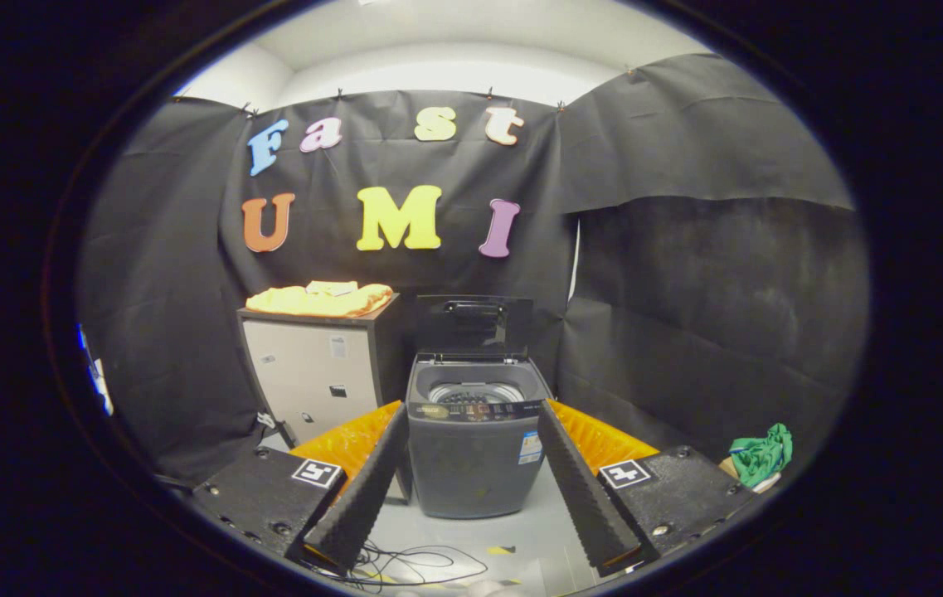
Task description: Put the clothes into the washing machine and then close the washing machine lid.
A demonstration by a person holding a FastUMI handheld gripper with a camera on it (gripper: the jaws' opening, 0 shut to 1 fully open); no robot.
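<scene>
A dark grey top-loading washing machine (475, 448) stands on the floor straight ahead, framed between my two fingers. Its lid (473, 326) is raised upright at the back, and the drum opening (475, 390) shows below it. Yellow-orange clothes (319, 299) lie in a heap on top of a cabinet (313, 373) just left of the machine. My gripper (471, 419) is open, well short of the machine, with nothing held between its ridged black fingers (367, 485).
A green cloth (760, 454) lies low to the right, beyond the right finger. Black cables (405, 564) trail on the pale floor in front of the machine. Black cloth walls close in behind and on both sides.
</scene>
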